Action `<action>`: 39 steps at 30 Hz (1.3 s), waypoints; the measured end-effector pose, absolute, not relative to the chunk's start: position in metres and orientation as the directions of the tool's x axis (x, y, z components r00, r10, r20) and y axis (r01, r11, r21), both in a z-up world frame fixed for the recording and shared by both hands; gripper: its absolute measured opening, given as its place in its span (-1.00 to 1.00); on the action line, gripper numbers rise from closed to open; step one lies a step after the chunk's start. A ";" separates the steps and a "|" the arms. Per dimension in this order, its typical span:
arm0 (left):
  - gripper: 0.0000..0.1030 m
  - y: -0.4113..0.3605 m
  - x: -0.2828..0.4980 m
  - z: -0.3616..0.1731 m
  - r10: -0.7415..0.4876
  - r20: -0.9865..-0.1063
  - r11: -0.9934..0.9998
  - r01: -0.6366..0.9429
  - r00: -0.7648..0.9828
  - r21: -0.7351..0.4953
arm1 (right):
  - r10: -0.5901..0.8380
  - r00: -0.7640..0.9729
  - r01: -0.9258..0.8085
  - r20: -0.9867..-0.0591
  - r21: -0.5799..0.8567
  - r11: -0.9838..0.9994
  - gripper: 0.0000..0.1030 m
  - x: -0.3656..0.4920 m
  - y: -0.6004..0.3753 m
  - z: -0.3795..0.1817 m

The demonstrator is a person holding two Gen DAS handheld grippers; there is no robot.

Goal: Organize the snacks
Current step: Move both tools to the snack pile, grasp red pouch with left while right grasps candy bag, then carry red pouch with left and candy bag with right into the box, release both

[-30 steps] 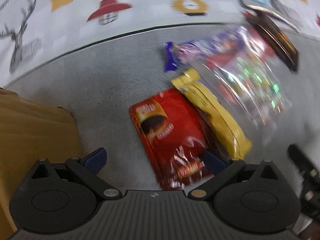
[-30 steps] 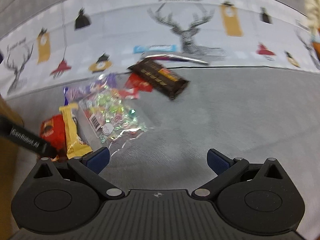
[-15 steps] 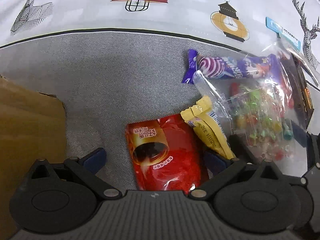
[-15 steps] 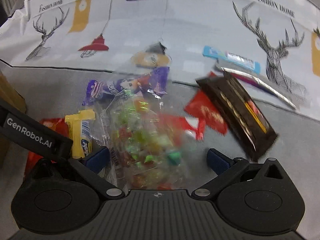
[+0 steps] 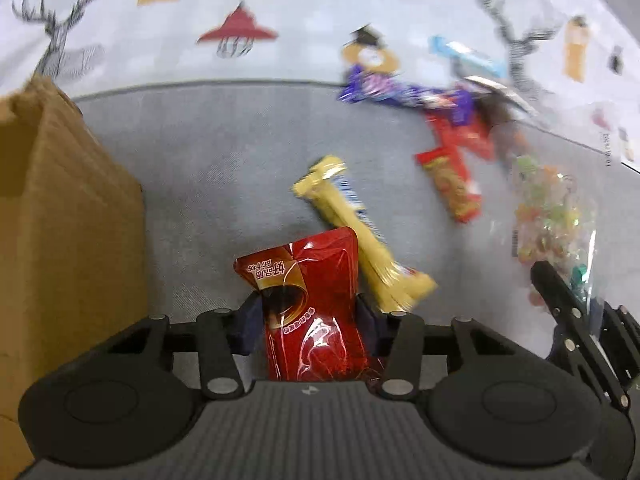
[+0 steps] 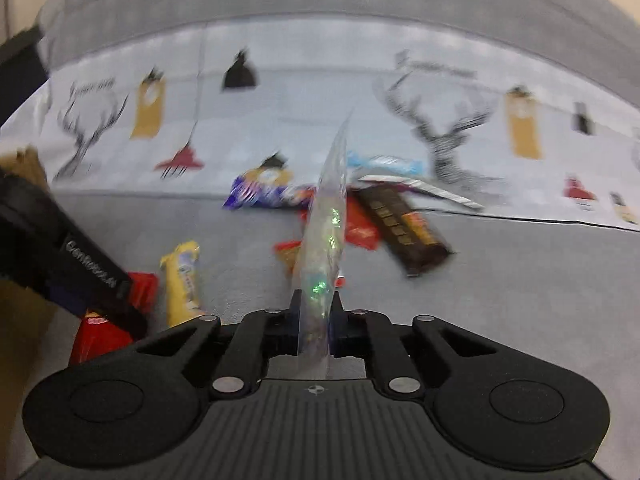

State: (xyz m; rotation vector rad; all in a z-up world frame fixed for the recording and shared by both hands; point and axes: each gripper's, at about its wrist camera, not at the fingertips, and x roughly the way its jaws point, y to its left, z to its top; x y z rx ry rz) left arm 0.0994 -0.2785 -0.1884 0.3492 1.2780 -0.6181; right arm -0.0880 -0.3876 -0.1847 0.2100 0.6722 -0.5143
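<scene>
My left gripper [image 5: 310,320] has its jaws closing, and its pads press both sides of a red snack packet [image 5: 308,304], which is raised off the grey cloth. A yellow bar [image 5: 360,232] lies just right of the packet. In the right wrist view my right gripper [image 6: 316,312] is also closing, its pads pinching a clear bag of coloured candies [image 6: 326,232] that stands on edge between them. The same candy bag [image 5: 548,216] hangs at the right of the left wrist view. The left gripper's body [image 6: 80,268] shows at the left, with the red packet [image 6: 96,336] under it.
A brown cardboard box [image 5: 60,220] stands close on the left. Loose snacks lie on the cloth beyond: a purple wrapper [image 5: 384,90], a small red bar [image 5: 452,184], a blue wrapper [image 5: 468,56] and a dark chocolate bar [image 6: 404,228]. A printed white cloth [image 6: 300,92] lies behind them.
Both grippers went from wide open to closed: the left on the red packet, the right on the candy bag. Both snacks have lifted off the cloth, uncovering a small red bar.
</scene>
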 end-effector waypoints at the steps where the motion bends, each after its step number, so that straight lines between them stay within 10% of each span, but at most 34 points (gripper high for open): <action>1: 0.03 -0.281 0.092 -0.182 -0.249 -0.954 0.780 0.618 0.166 -0.096 | -0.400 0.666 0.534 -0.629 0.029 0.845 -0.79 -0.097 -0.385 -0.179; 14: 0.03 -0.207 0.038 -0.082 -0.420 -0.883 0.716 0.674 0.209 -0.181 | -0.512 0.720 0.555 -0.468 -0.054 0.830 -0.79 -0.161 -0.290 -0.105; 39: 0.03 0.117 -0.013 0.018 -0.442 -0.765 0.858 0.469 0.469 -0.209 | -0.161 0.878 0.210 -0.450 0.061 0.976 -0.79 -0.177 -0.055 0.011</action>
